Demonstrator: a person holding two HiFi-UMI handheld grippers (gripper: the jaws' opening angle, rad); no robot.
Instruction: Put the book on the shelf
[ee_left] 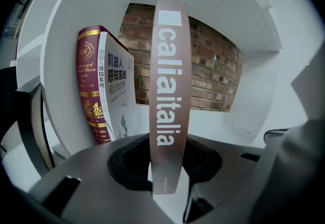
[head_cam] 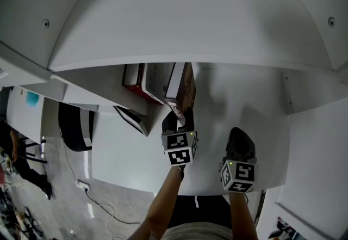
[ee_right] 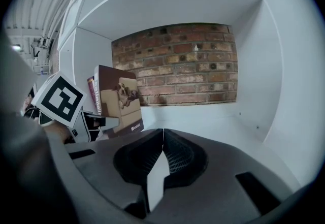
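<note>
The brown book [ee_left: 170, 91], with white lettering down its spine, stands upright in the white shelf compartment [ee_left: 238, 121]. My left gripper [ee_left: 167, 167] is shut on the lower end of its spine. In the head view this book [head_cam: 182, 89] sits just right of the other books, with the left gripper [head_cam: 176, 120] right behind it. In the right gripper view its cover [ee_right: 119, 101] shows a dog on a sofa. My right gripper [ee_right: 162, 139] is shut on nothing and points into the free right part of the compartment. In the head view the right gripper [head_cam: 239, 143] hangs to the right of the left one.
A red book [ee_left: 89, 91] and a white book [ee_left: 118, 91] lean against the compartment's left wall, close beside the held book. A brick wall [ee_right: 177, 63] closes the back. A white side panel [ee_right: 264, 81] bounds the right. A dark book [head_cam: 132, 117] lies on a lower level at the left.
</note>
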